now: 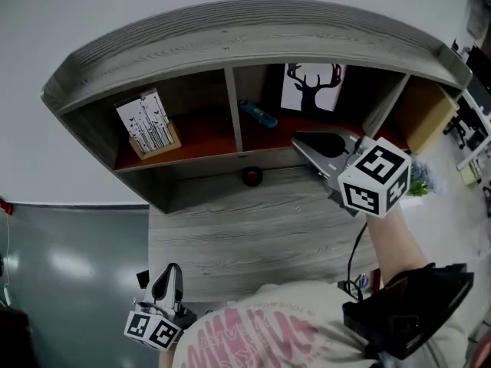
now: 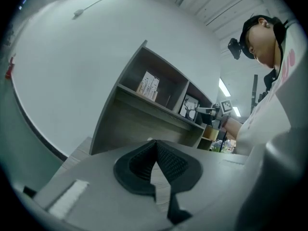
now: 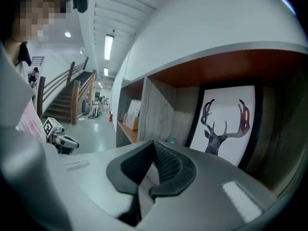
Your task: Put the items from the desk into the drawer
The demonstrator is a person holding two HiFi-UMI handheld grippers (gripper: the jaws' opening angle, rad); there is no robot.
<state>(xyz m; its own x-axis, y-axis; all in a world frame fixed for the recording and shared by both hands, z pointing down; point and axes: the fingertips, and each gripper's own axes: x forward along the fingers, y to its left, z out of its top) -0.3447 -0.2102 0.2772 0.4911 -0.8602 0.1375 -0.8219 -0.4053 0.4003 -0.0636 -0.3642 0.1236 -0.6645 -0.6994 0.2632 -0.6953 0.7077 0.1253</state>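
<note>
1. Grey wood desk (image 1: 253, 221) carrying a curved hutch (image 1: 230, 29); red-brown shelf floor inside, split by upright dividers.
2. Left compartment: card box (image 1: 148, 125), tilted, resting on the shelf floor.
3. Middle compartment: blue item (image 1: 258, 114) lying flat on the shelf floor. Deer print (image 1: 313, 87) upright at the back wall, just to its right.
4. Black round thing (image 1: 252, 176) on the desk at the foot of the hutch, below the left divider. Too small to identify.
5. Right gripper (image 1: 301, 140) raised at the mouth of the middle compartment, in front of the deer print. Near the blue item, not touching it. Jaws clenched pad to pad, nothing between them.
6. Left gripper (image 1: 170, 271) low at the near left edge of the desk, well apart from the hutch. Jaws closed tip to tip, holding nothing.
</note>
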